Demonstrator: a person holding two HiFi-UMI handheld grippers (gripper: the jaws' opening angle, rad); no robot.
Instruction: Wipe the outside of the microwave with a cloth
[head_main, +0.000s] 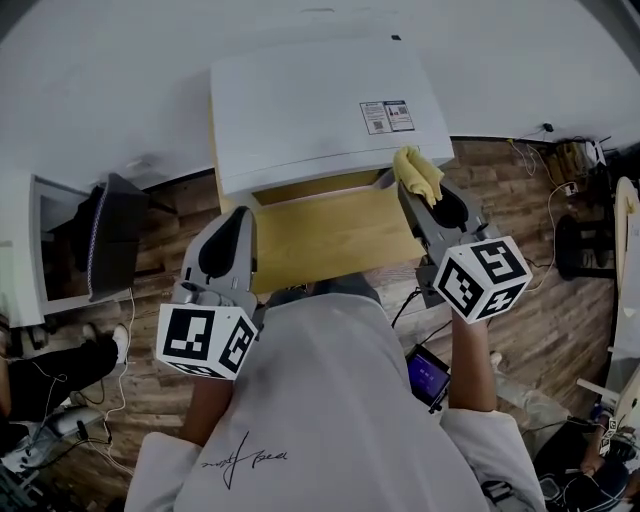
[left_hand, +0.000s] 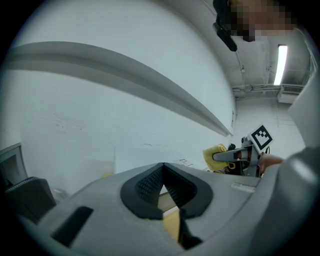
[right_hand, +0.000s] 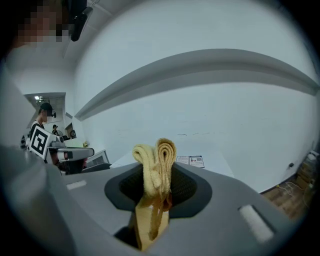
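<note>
Microwave, white and boxy, sits on the wooden surface ahead of both grippers. Soft, light and limp, the yellow cloth is clamped as a folded wad in the right gripper's fingers at its near right corner, a hold that should let it press flat. The left gripper's fingers are together, empty.

One microwave, one cloth (yellow), two hand-held grippers
</note>
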